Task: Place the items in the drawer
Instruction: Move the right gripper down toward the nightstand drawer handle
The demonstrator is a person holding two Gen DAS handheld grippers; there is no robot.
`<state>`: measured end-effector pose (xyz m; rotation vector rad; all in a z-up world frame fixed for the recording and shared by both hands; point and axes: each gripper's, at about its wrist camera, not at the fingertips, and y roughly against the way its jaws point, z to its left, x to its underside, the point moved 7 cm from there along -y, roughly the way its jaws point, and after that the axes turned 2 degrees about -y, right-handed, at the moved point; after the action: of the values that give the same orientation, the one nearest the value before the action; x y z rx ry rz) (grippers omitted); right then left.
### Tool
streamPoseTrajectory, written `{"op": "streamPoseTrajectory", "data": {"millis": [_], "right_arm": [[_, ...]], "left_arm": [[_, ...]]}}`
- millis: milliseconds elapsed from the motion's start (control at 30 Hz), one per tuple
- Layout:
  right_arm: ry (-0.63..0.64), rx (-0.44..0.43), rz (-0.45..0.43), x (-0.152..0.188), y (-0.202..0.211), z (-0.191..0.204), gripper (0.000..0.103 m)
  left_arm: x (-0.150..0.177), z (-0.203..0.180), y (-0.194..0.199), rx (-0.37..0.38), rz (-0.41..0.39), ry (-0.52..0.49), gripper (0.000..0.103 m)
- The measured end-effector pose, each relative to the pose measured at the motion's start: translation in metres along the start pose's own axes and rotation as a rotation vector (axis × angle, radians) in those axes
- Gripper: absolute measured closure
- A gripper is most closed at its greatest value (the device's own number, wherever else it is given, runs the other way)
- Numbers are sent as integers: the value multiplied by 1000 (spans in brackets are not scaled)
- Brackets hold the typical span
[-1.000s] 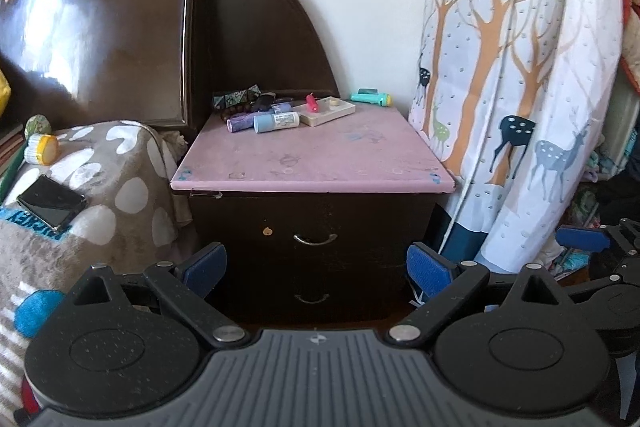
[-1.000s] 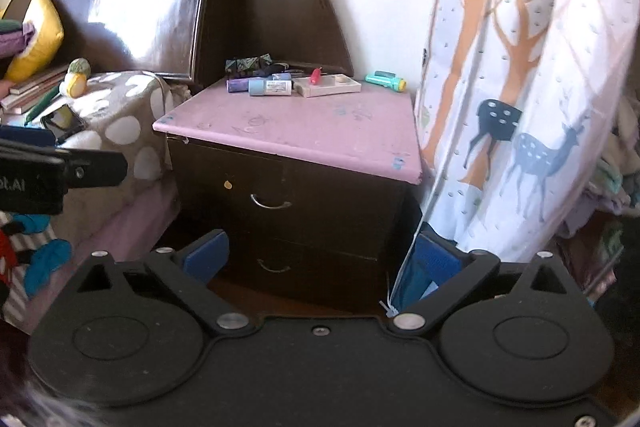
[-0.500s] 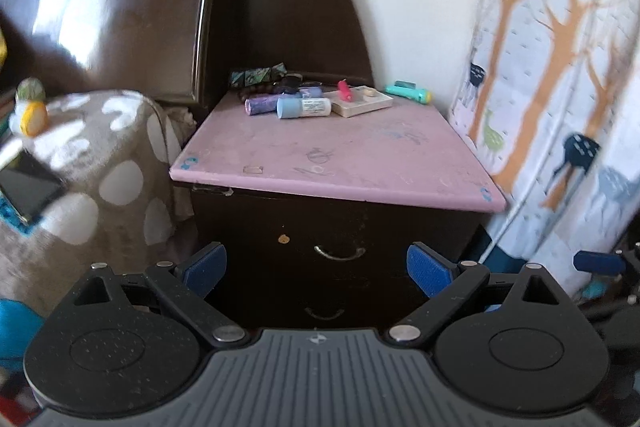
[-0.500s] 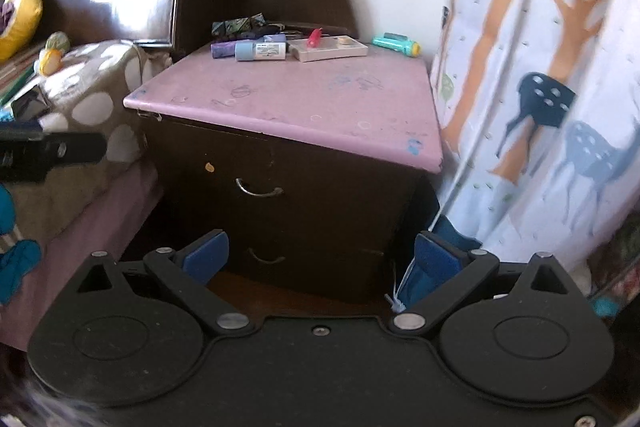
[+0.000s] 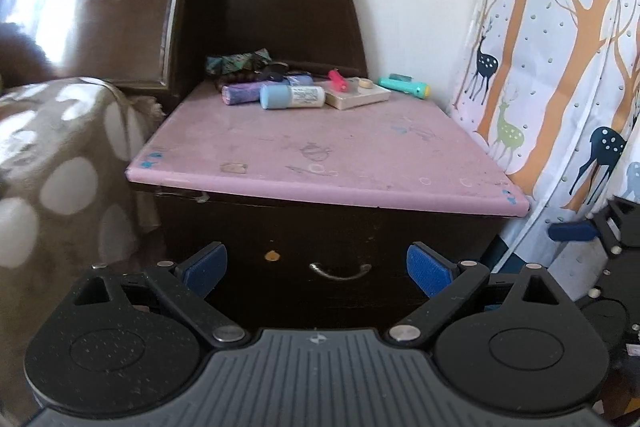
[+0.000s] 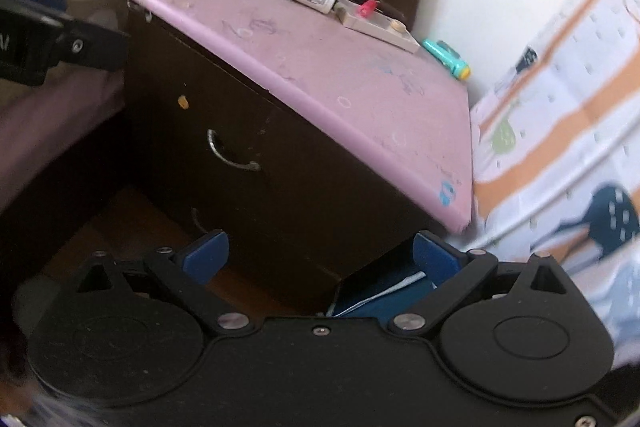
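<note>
left wrist | step: approach, drawer (image 5: 320,259) closed under pink top | items (image 5: 292,95) at top's far edge | left gripper (image 5: 316,265) and right gripper (image 6: 320,253) both released, empty | next: grasp handle (image 5: 340,271), pull.

lower drawer handle (image 6: 199,220) mostly hidden, bottle label (image 5: 305,95) unreadable

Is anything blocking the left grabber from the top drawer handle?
No. The left gripper is open and faces the top drawer handle with only air between. The drawer is shut, so the bottle cannot go in yet.
</note>
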<state>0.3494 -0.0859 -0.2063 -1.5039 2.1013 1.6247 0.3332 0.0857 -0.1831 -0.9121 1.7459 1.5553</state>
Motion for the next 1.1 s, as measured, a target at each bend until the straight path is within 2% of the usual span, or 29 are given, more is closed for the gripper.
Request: {"op": "streamPoseTrajectory", "data": {"millis": [200, 533, 1100], "right_arm": [[91, 33, 16, -14, -22, 6, 3], [203, 44, 7, -31, -43, 27, 4], [371, 2, 18, -39, -61, 69, 5]], "left_arm": [[1, 2, -20, -15, 23, -49, 5], [-4, 25, -28, -34, 23, -13, 5], [-6, 54, -31, -50, 24, 46, 5]]}}
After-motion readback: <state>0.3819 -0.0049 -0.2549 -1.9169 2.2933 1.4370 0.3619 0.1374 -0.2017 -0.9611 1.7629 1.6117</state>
